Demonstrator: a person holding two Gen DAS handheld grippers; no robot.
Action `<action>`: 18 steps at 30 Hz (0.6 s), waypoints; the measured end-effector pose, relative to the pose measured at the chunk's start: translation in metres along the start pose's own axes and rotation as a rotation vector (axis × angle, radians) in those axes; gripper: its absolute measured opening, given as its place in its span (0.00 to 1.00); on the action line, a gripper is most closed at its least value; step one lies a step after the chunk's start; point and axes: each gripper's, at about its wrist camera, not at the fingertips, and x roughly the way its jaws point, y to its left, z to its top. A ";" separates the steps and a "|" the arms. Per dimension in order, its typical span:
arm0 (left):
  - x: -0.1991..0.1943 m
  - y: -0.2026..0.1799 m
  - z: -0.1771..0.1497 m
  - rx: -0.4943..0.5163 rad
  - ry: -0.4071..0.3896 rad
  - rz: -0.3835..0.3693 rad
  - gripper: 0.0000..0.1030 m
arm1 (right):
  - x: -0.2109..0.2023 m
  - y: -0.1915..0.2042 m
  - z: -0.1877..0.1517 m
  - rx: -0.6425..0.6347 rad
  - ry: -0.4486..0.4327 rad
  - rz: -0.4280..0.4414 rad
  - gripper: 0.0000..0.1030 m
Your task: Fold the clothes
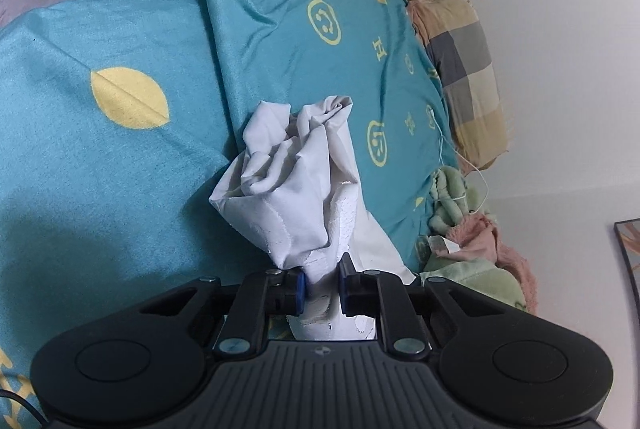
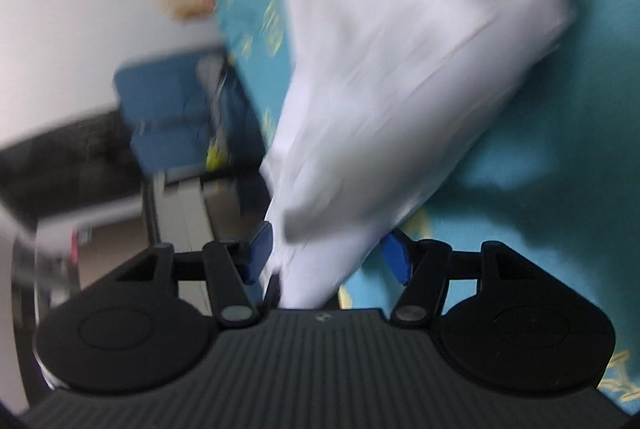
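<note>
A crumpled white garment [image 1: 292, 181] lies bunched on the teal bedspread [image 1: 120, 169]. My left gripper [image 1: 322, 289] is shut on its near end, and both blue pads press a gathered fold. In the blurred right wrist view the same white garment [image 2: 392, 77] spreads out over the bedspread and narrows toward my right gripper [image 2: 328, 257]. That gripper stands open and wide. The cloth runs between its blue pads [image 2: 258, 249], and a gap shows on the right side.
The teal bedspread has yellow prints. A checked pillow [image 1: 464, 69] lies against the white wall [image 1: 560, 29]. A green soft toy [image 1: 452, 197] and a pink cloth [image 1: 496, 241] sit at the bed's right edge. A blue chair [image 2: 168, 109] stands beside the bed.
</note>
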 end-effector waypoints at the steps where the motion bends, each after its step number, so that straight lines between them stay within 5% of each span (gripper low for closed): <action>1: 0.000 0.002 0.001 -0.005 0.005 0.004 0.16 | -0.003 -0.003 0.002 0.004 -0.027 -0.029 0.61; 10: 0.003 0.014 0.007 -0.051 0.018 0.019 0.16 | -0.040 -0.006 0.013 0.028 -0.298 -0.082 0.62; 12: 0.007 0.018 0.008 -0.059 0.019 0.042 0.18 | -0.034 -0.008 0.018 0.038 -0.267 -0.096 0.61; 18: 0.018 0.037 0.010 -0.143 0.053 0.117 0.44 | -0.024 -0.001 0.016 -0.015 -0.281 -0.131 0.39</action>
